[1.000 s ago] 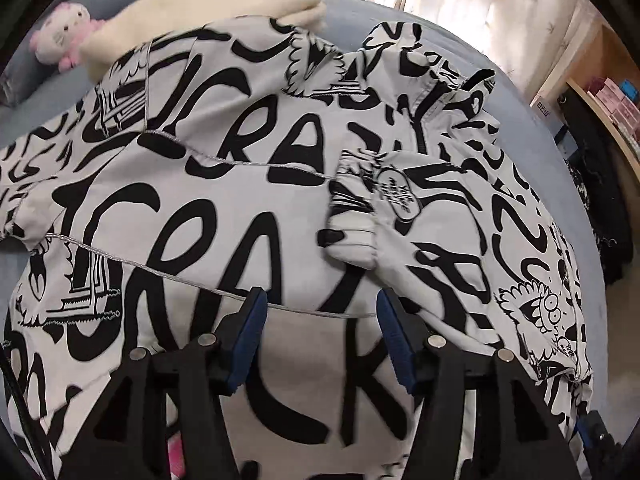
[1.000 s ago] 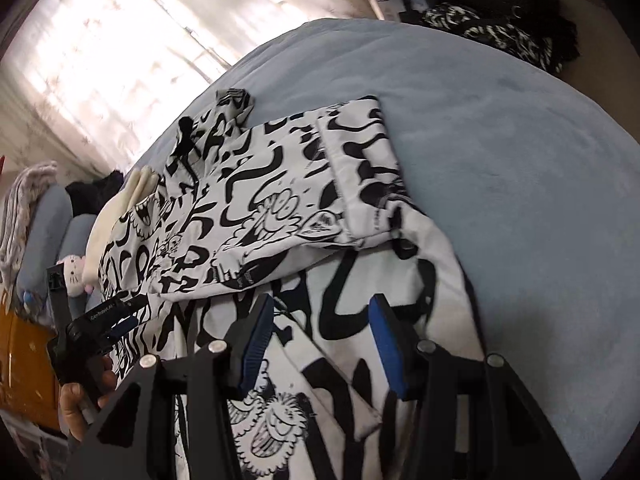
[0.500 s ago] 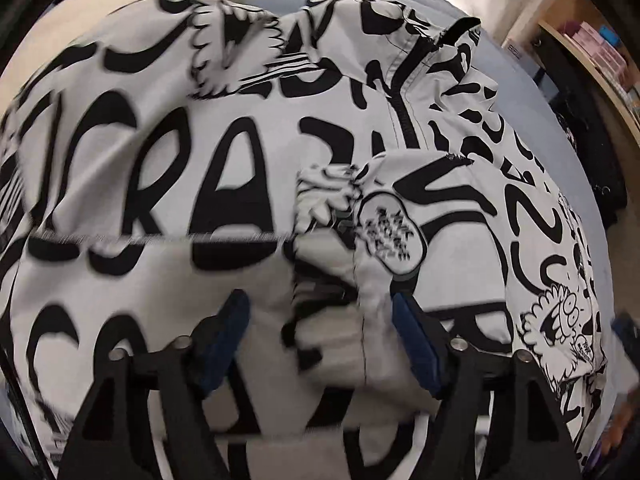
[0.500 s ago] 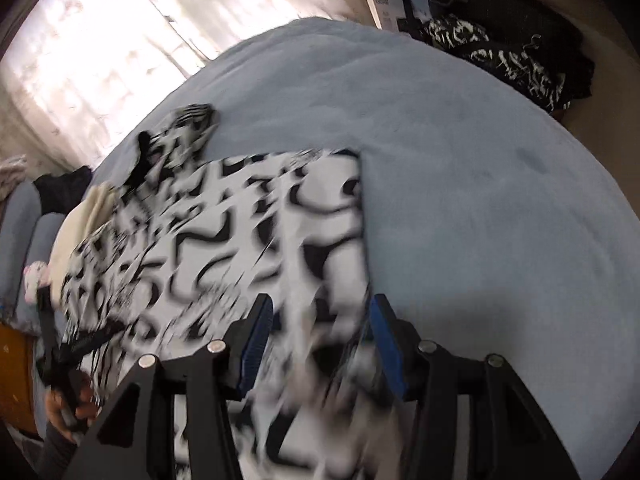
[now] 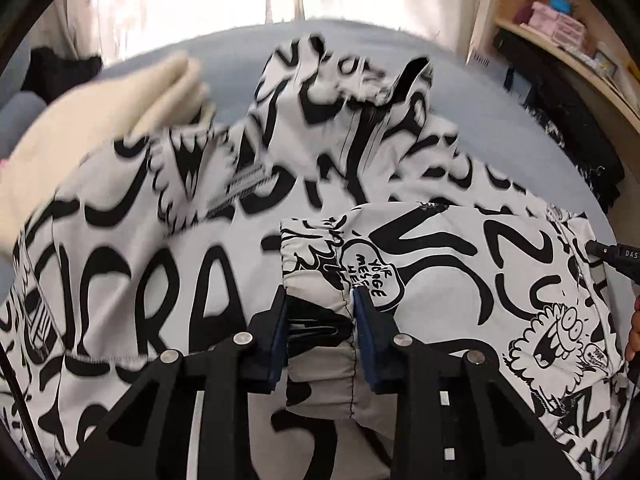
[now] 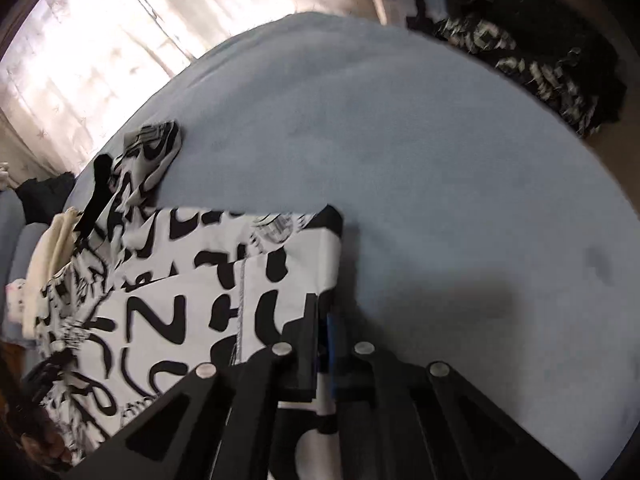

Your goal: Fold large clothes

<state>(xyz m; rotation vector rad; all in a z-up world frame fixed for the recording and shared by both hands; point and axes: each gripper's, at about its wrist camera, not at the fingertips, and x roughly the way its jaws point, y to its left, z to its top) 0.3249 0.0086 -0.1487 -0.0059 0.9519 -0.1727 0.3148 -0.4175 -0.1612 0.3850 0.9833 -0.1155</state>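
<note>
- The white jacket with black graffiti lettering (image 5: pixel 168 280) lies spread on a pale blue bed (image 6: pixel 420 152), with one sleeve (image 5: pixel 460 264) folded across its body.
- The left gripper (image 5: pixel 320 312) has just been closing; its blue pads now pinch the sleeve cuff (image 5: pixel 316 264).
- The right gripper (image 6: pixel 324 332) has closed fully on the jacket's right edge.
- A cream garment (image 5: pixel 100 112) lies at the far left.
- A wooden shelf (image 5: pixel 568 40), far right, holds pink boxes (image 5: pixel 556 24).

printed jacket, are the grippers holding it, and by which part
Both hold it. The left gripper has just closed on the folded sleeve's cuff; the right gripper on the printed jacket side edge.
</note>
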